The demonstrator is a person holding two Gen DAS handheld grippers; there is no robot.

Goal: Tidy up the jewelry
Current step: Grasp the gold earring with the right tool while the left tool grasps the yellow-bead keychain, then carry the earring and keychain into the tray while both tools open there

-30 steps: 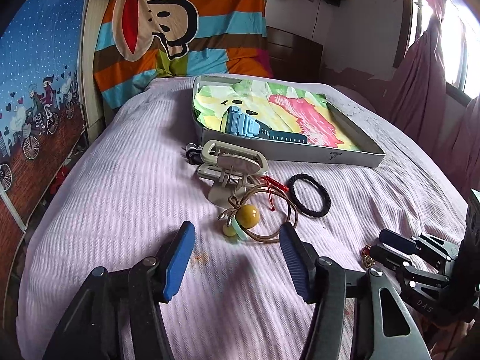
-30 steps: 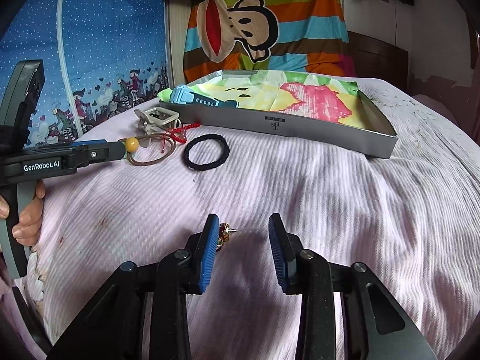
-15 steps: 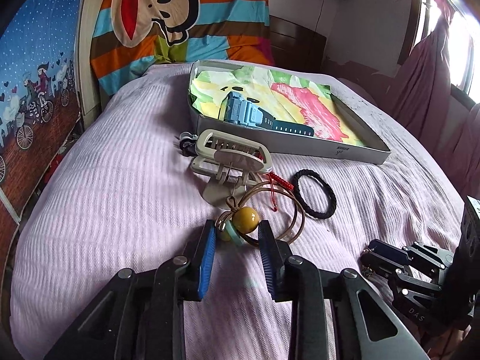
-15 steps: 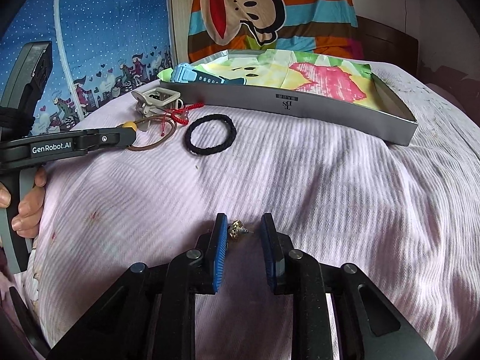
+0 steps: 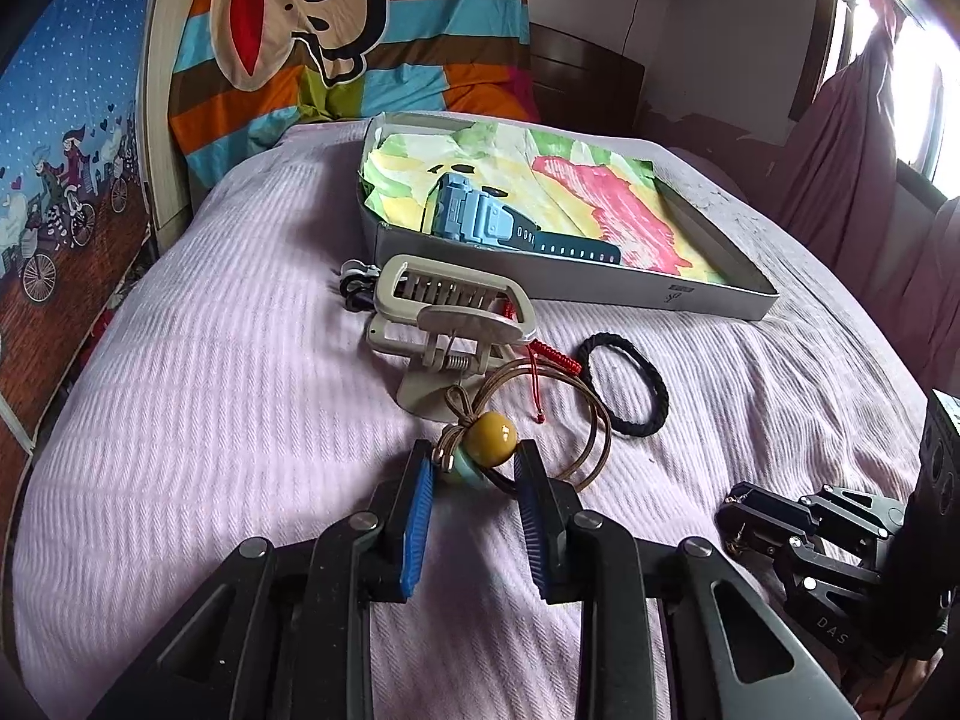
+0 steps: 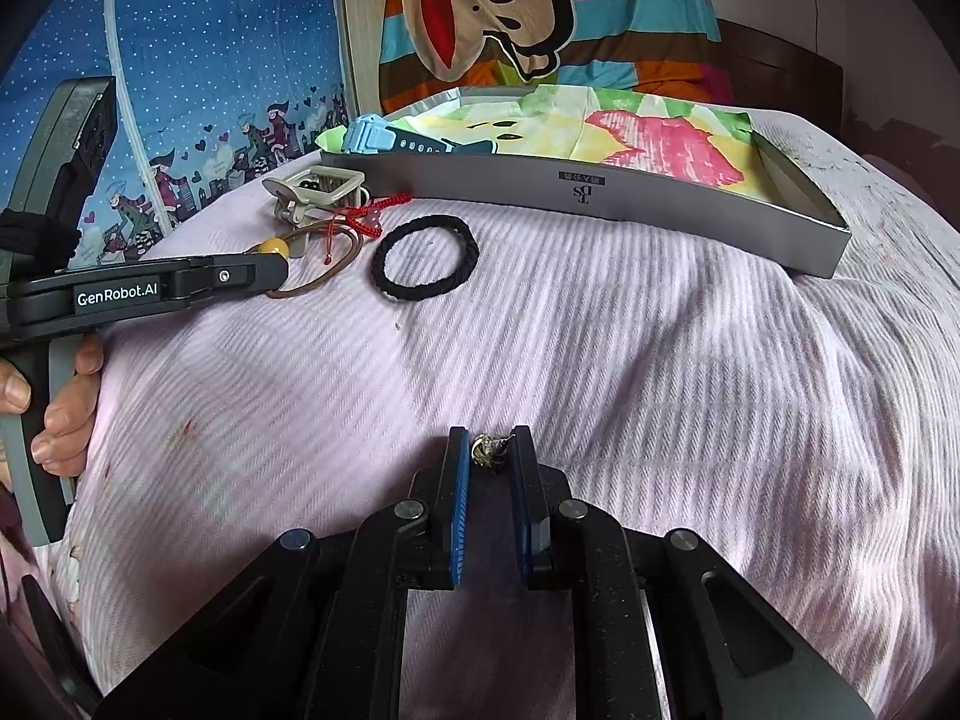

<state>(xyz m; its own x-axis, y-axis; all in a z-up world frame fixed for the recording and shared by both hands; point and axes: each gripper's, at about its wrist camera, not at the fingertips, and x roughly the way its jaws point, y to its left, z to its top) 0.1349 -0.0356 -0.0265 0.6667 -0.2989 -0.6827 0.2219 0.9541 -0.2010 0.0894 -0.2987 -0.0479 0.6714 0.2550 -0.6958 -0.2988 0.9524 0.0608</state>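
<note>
Far left of the grey box, past the bed's edge: a blue printed wall cloth, hard against the pink bedspread; open, bare spread between that edge and the box.

Before the box's left corner, a tight cluster: a small black-and-white piece, a beige claw clip just in front of the box's wall, a red cord bracelet trailing out from under the clip, and the brown loops of a beaded hair tie overlapping both clip and cord.

Nearer than the box's left end, the left gripper, jaws just closed in, blue pads pinching that hair tie by its yellow and mint beads; a hand on its handle in the right wrist view.

Inside the box, at its left end, a light-blue watch on crumpled coloured paper.

Before the box's middle, just beside the cluster's right edge, a black braided hair tie, lying flat.

Well in front of the box's middle, on otherwise bare spread, the right gripper, jaws just drawn nearly together on a small gold earring, caught at the very pad tips.

Right of the box, spread falling away toward a maroon curtain. Behind the box, striped monkey-print bedding.
</note>
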